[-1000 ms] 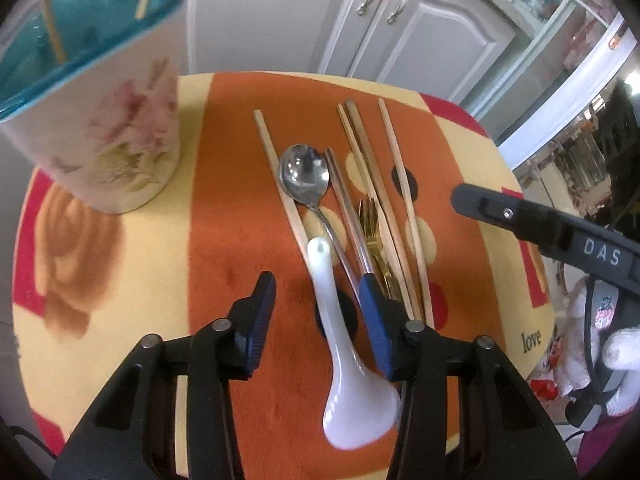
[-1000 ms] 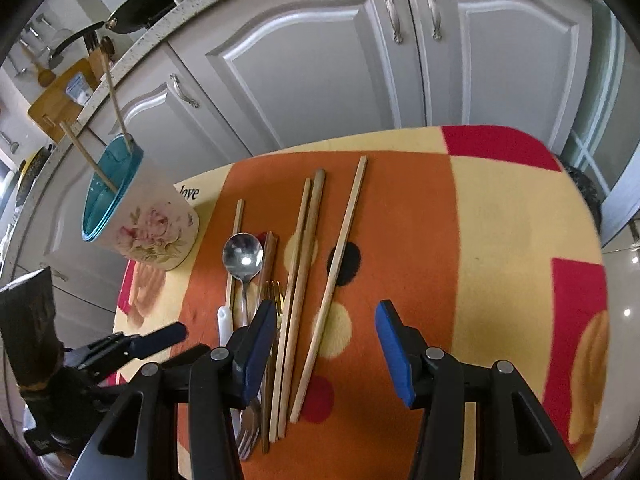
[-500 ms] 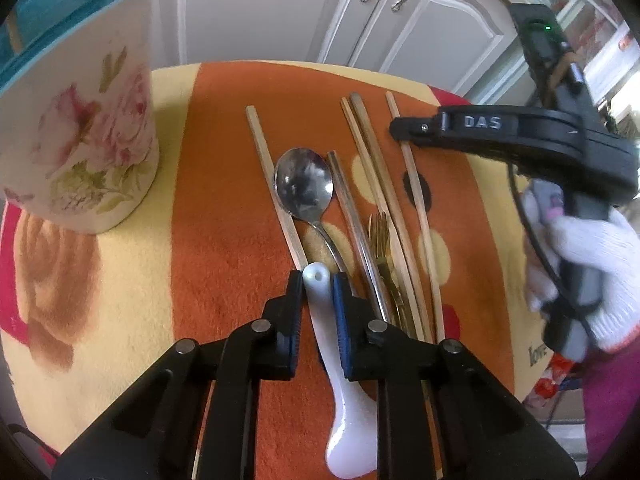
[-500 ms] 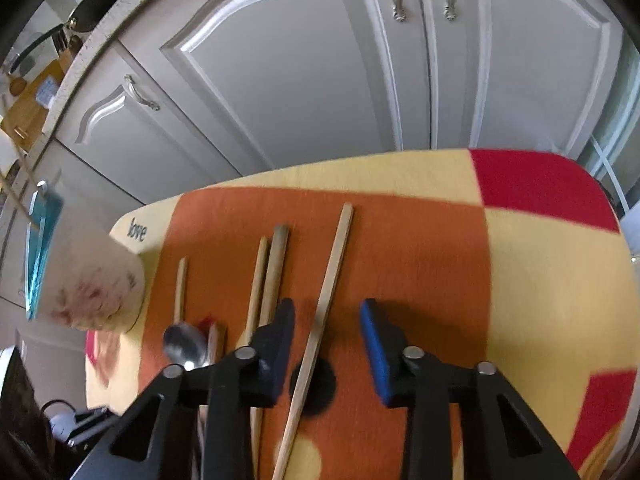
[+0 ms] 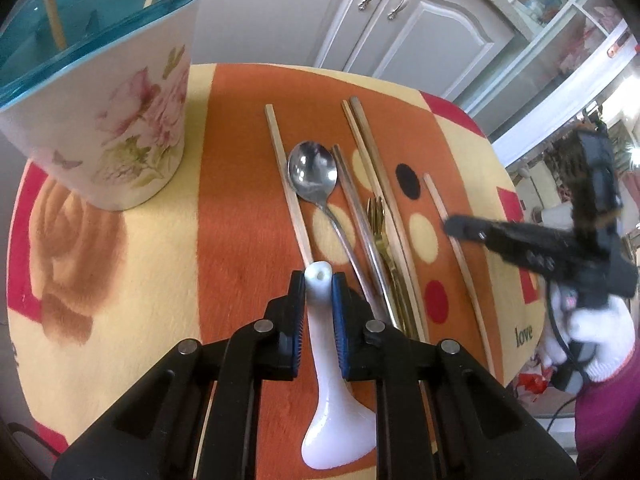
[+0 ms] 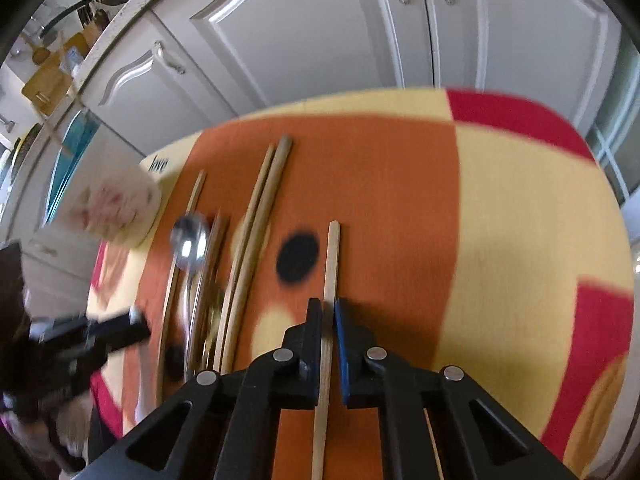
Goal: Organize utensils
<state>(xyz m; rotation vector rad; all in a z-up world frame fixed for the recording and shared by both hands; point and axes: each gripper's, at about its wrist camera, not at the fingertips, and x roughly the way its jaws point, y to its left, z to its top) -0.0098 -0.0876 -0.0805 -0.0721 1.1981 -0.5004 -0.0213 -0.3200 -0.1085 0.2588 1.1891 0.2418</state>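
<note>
While both grippers now hold an item, the rest of the set lies unsorted on the orange, yellow and red table cover (image 5: 240,208). Floral utensil holder (image 5: 116,120), teal inside, stands upright at the far left of the cover, well apart from the row of utensils; two sticks already lean in it. Left gripper (image 5: 318,280): a second ago its jaws stood wide apart either side of the white ceramic spoon (image 5: 324,380); they have since closed on the handle near its tip, the bowl end pointing back toward the wrist. Whether the spoon has left the cover cannot be told. Right gripper (image 6: 328,306): open a second ago, its jaws are now closed on the single wooden chopstick (image 6: 331,260), which has been drawn clear of the row to the right and projects forward between the fingers; motion blur in the right wrist view suggests it is being carried. Remaining on the cover, left to right in the left wrist view: one chopstick (image 5: 288,188), metal spoon (image 5: 314,176), a brown-handled utensil beside it, gold fork (image 5: 378,220), and a chopstick pair (image 5: 376,168). Judgement: both grasps appear made, so the step in hand passes from picking to transport toward the holder, the spoon needing to be turned upright on entry.
</note>
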